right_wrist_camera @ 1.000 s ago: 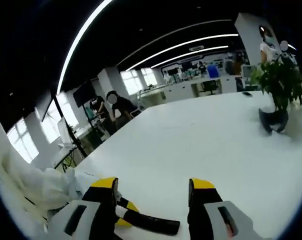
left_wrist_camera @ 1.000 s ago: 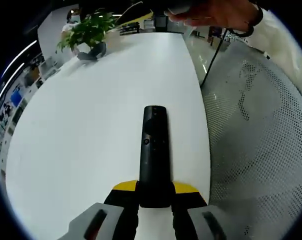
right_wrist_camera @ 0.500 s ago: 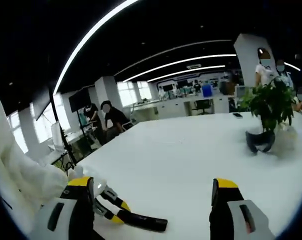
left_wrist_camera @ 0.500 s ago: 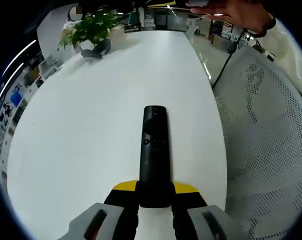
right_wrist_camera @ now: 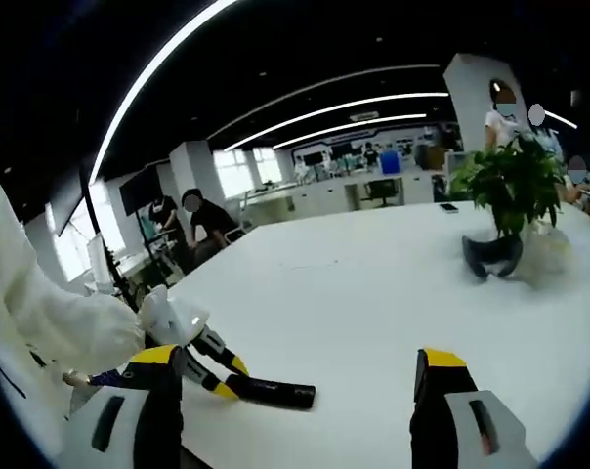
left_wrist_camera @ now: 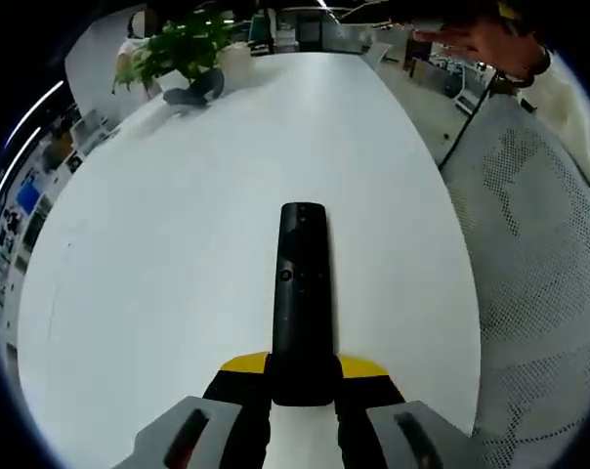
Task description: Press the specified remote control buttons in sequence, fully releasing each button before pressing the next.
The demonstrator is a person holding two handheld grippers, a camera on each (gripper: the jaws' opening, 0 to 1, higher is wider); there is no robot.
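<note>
Left gripper point(left_wrist_camera: 302, 386): its yellow-tipped jaws are pinched on the near end of the slim black remote control point(left_wrist_camera: 302, 293); it is also seen from the side in the right gripper view point(right_wrist_camera: 209, 359), held by a white-sleeved arm.
Remote control: held lengthwise along the jaws, buttons facing up, its far end reaching out over the broad white worktop point(left_wrist_camera: 178, 244); in the right gripper view point(right_wrist_camera: 271, 393) it is seen low, close over the worktop point(right_wrist_camera: 373, 293).
Right gripper point(right_wrist_camera: 297, 376): jaws spread wide, nothing held between them, raised above the worktop.
Hand point(left_wrist_camera: 495, 44): seen at the upper right of the left gripper view.
Green potted plant point(left_wrist_camera: 183, 54): placed at the worktop's far end; also seen in the right gripper view point(right_wrist_camera: 510, 195).
Background: people are seen standing in an office with long ceiling lights.
</note>
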